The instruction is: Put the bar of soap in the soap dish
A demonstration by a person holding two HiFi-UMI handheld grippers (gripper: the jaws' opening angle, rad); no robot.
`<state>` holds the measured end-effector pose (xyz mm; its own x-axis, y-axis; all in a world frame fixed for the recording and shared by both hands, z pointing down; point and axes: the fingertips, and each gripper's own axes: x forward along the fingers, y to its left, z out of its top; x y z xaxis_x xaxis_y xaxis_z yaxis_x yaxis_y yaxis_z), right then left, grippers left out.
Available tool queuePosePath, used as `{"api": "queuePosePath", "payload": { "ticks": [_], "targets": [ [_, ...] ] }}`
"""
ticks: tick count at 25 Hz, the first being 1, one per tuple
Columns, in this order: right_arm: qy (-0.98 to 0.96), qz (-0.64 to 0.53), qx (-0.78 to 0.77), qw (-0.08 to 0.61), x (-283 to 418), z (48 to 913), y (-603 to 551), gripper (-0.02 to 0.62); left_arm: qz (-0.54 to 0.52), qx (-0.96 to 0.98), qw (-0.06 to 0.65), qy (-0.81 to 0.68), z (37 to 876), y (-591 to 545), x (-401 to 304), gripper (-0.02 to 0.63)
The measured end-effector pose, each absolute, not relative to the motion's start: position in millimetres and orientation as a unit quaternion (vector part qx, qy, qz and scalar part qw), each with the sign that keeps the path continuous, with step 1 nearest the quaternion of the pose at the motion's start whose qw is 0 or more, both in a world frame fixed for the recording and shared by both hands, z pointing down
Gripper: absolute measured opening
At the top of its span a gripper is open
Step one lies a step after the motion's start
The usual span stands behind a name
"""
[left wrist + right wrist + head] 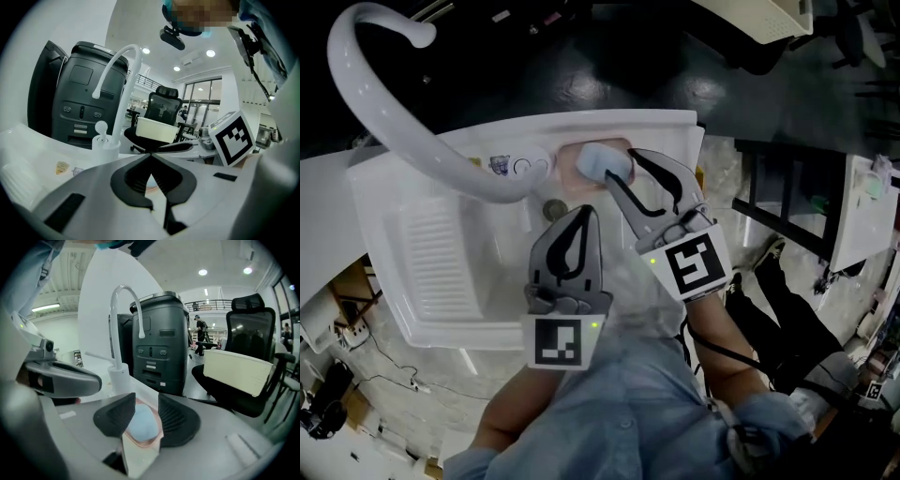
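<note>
A pale blue bar of soap (602, 159) lies in a pink soap dish (570, 161) on the back ledge of the white sink (389, 314). My right gripper (623, 167) hangs just above it, open, its fingertips on either side of the bar's near end. In the right gripper view the soap (142, 423) rests in the dish (151, 442) beyond the spread jaws of the gripper (146, 398), and the pads do not press on it. My left gripper (586, 212) is shut and empty over the basin; its tips meet (151, 157).
A long white faucet (412, 131) arches over the sink from the back ledge. The basin has a ribbed washboard slope (436, 248) and a drain (553, 208). Behind the sink stand a dark grey machine (159, 343) and an office chair holding a cream box (239, 371).
</note>
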<state>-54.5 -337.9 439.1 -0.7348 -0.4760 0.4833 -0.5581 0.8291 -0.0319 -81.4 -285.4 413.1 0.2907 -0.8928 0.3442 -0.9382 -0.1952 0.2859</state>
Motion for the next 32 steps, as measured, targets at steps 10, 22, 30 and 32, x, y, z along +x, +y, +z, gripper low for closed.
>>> {"api": "queuePosePath", "payload": {
  "ticks": [10,22,30,32],
  "targets": [
    [-0.932,0.115,0.322,0.118,-30.1,357.2,-295.6,0.040,0.034,0.777,0.146,-0.611,353.8,-269.4,-78.4,0.006],
    [-0.938,0.078,0.330,0.070,-23.0,291.4,-245.7,0.002,0.009,0.762,0.056,-0.646,278.7,-243.5,-74.8,0.006],
    [-0.941,0.063,0.327,0.054,-20.7,275.6,-233.5,0.000,0.000,0.750,0.034,-0.661,263.3,-232.7,-77.1,0.006],
    [-0.943,0.063,0.323,0.051,-20.7,274.4,-232.3,0.000,-0.001,0.751,0.037,-0.659,263.2,-230.5,-74.1,0.006]
  ]
}}
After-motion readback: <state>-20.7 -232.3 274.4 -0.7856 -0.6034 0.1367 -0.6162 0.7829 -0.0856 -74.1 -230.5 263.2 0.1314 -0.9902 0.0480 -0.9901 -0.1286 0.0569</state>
